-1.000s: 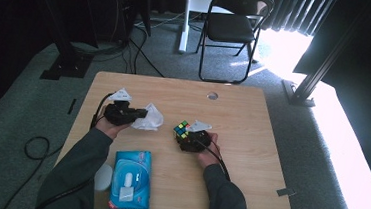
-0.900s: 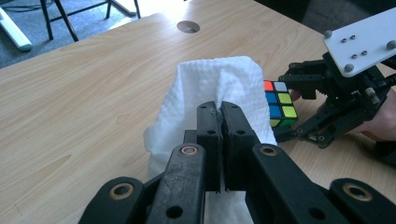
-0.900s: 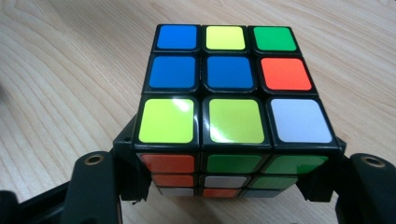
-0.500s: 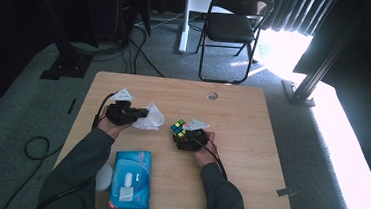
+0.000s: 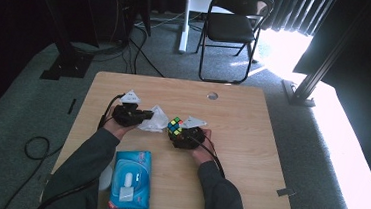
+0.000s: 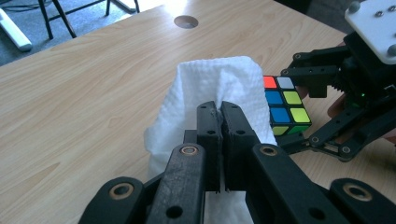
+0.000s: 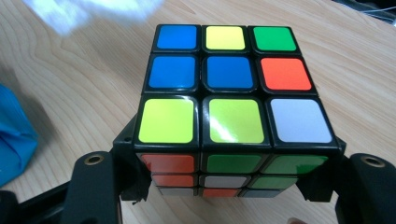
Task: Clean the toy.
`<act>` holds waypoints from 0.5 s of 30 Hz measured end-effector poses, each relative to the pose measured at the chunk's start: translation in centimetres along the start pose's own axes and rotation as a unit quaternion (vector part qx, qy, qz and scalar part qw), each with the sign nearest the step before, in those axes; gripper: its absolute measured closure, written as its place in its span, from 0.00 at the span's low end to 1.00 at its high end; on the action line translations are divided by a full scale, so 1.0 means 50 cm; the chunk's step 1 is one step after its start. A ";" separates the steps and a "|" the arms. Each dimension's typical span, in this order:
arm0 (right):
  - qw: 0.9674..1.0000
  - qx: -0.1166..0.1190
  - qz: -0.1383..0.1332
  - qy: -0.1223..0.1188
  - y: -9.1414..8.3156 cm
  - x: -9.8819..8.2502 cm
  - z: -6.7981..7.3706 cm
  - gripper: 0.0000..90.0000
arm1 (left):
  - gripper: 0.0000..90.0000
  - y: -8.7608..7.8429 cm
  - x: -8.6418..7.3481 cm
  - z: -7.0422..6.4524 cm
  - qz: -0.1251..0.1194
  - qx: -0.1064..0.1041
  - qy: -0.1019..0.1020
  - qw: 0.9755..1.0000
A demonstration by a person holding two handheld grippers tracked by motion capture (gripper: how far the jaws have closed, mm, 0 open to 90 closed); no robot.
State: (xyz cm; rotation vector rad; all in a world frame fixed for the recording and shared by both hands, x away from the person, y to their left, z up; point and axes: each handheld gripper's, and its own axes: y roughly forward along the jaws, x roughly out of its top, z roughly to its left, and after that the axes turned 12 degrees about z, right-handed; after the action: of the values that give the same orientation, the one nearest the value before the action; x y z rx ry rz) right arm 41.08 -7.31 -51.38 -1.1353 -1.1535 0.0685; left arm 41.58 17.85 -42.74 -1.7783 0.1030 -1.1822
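A scrambled colour cube (image 7: 229, 93) sits clamped between the jaws of my right gripper (image 7: 229, 182), its top face showing blue, yellow, green, orange and white squares. In the high view that cube (image 5: 175, 125) is just above the table's middle, with the right gripper (image 5: 183, 134) behind it. My left gripper (image 6: 221, 116) is shut on a white tissue (image 6: 219, 88), which bulges up ahead of the pinched jaws. From above, the left gripper (image 5: 145, 116) and the tissue (image 5: 156, 120) lie a short way left of the cube. The cube (image 6: 284, 105) also appears right of the tissue in the left gripper view.
A blue pack of wet wipes (image 5: 130, 180) lies near the front edge of the wooden table (image 5: 249, 154), between the person's forearms. A round cable hole (image 5: 213, 95) is at the table's far side. A folding chair (image 5: 232, 28) stands beyond the table.
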 end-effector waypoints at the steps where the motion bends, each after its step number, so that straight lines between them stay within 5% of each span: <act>1: 1.000 0.001 0.000 0.002 0.000 0.002 0.002 0.38 | 0.97 0.002 0.001 -0.001 0.002 0.001 0.002 1.000; 15: 1.000 0.010 -0.004 -0.008 0.006 0.015 0.022 0.38 | 0.97 0.030 0.007 -0.017 0.012 0.002 0.011 1.000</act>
State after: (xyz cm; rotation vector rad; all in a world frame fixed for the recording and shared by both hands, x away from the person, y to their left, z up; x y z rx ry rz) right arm 40.76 -5.99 -51.15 -1.1140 -1.1693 0.0844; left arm 41.76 16.28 -43.57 -1.7564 0.1336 -1.1834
